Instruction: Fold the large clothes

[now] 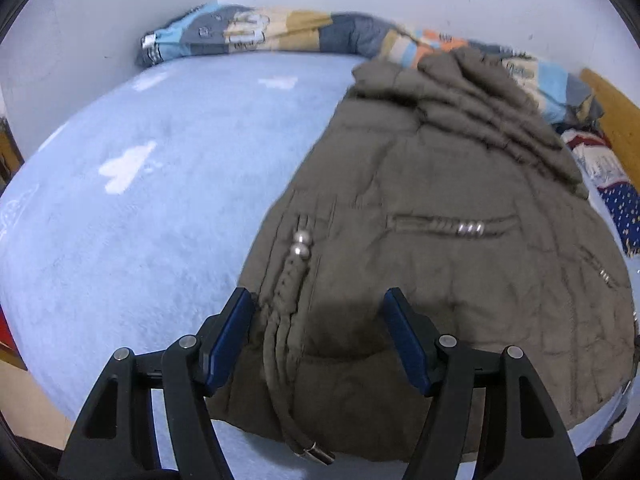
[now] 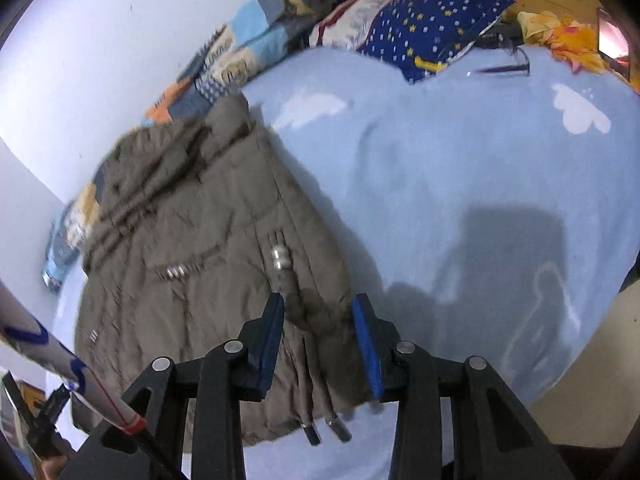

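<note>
Black tongs with blue pads fill the bottom of both views, pointing down at a quilted olive-brown jacket [image 1: 432,208] spread on a bed [image 1: 132,216] covered in a light blue fleece sheet with white shapes.

Left tongs [image 1: 318,300] stand about half open over the jacket's near hem. Their pads straddle the puffy fabric and a braided drawstring [image 1: 290,276] with two silver beads. Whether the pads touch the cloth cannot be told; nothing is pinched between them.

Right tongs [image 2: 318,305] are narrower, with the jacket's near right edge and a second cord [image 2: 286,276] carrying silver rings lying between the pads. Fabric bulges up in the gap, yet the pads do not visibly press on it. Two metal-tipped cord ends [image 2: 328,428] hang off the hem below.

From the right wrist view the jacket lies on the left part of the bed, its bunched hood or collar [image 2: 192,148] at the far end against a patchwork quilt [image 2: 248,44] along the white wall. A dark blue starred pillow [image 2: 432,24] lies further right, near a pair of glasses [image 2: 508,66] and a yellow cloth [image 2: 560,32]. A white sleeve with blue and red lines [image 2: 60,360] crosses the lower left corner.
</note>
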Motion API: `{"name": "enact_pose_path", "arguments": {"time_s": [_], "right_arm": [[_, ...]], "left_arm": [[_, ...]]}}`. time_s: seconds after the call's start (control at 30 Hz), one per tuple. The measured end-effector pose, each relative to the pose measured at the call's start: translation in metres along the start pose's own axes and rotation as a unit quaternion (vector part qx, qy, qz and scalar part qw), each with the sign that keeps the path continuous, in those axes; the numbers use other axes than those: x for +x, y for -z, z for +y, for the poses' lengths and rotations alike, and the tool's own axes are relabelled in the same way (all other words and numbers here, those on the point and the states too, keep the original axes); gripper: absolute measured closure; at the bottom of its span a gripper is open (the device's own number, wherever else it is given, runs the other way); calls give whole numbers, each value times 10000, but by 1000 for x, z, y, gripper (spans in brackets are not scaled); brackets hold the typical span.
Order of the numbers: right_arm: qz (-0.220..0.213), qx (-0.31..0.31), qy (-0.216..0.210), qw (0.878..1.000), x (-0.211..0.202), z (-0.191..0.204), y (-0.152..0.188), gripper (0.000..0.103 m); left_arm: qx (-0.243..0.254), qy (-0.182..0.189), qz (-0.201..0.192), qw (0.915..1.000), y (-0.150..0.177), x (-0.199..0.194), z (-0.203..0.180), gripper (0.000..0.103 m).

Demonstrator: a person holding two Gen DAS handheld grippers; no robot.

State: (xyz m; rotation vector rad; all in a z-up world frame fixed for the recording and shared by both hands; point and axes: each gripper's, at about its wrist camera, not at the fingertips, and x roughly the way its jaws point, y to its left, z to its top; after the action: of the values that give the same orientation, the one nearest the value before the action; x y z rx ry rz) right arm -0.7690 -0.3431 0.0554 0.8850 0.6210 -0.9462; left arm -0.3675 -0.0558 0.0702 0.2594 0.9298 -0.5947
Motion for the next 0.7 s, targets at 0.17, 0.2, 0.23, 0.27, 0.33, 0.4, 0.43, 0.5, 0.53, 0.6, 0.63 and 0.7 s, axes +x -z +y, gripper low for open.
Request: {"name": "enact_pose_path", "arguments": {"time_s": [0.17,0.2,0.23,0.27,0.33,0.4,0.43,0.5,0.53,0.6,0.63,0.7], "right_arm": [[223,-171,94,9996,9,6,6,63],[113,-109,34,9999,3,4,4,62],[-8,-34,-12,10000,-2,0,2,61],[-111,45,-35,9999,-6,-3,1,56],[-231,189,6,9996,-11,-9,-1,51],[-187,377,-6,9991,-10,-18,-1,51],[-125,464,-50,9988,-8,-21,-1,51],[-60,619,-132,9980,-6,-26,-1,51],[-49,648,-150,9978,-5,-27,-1,51],[-63,648,-141,9978,-6,-28,-2,51],[-70,655,-139,9977,-5,-29,-3,51],[-58,752,-167,9970,-5,-33,-3,49]], "left_arm": [[-115,57,-134,9998,-2,-10,11,36],[-229,51,-171,9996,-4,-14,17,36],[-381,57,-202,9991,-6,-18,26,35],[-558,86,-228,9981,-8,-21,36,34],[-906,138,-208,9956,-10,-24,54,33],[-1216,229,-139,9922,-8,-23,70,33],[-1288,256,-119,9913,-7,-22,74,33],[-1298,200,-93,9913,-2,-18,80,33],[-1345,215,-50,9907,0,-16,82,33],[-1594,580,146,9854,3,-8,89,33],[-1665,670,201,9836,3,-5,89,33],[-1819,763,249,9800,6,-1,92,33]]}}
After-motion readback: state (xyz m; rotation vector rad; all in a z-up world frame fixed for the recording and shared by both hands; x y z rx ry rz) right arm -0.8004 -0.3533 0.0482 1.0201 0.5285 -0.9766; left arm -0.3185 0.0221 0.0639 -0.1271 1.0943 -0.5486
